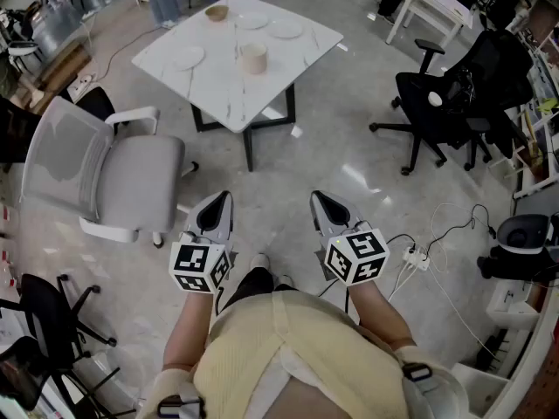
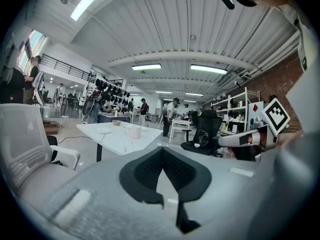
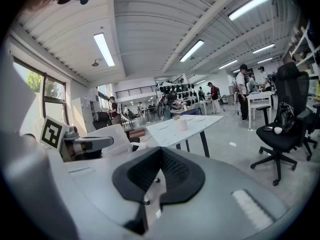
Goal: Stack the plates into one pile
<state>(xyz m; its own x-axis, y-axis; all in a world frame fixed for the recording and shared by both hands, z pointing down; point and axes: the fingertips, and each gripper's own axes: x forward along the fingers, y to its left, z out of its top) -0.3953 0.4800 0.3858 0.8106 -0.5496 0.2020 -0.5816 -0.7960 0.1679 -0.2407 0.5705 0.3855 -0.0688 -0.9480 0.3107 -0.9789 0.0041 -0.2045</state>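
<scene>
Status: the left gripper and right gripper are both closed on nothing, held side by side over the floor, well short of the table.

Location: three plates lie apart on the far tabletop, one at the left edge and two near each other at the far side. No pile exists yet.

Orientation: each plate sits flat, face up. Being round, none has a long axis.

Risks: a cup stands between the left plate and the far pair, so a carried plate could knock it over. A bowl sits just beside the far plates. Thin rims may slip from the jaws. The grey chair crowds the approach on the left.
</scene>
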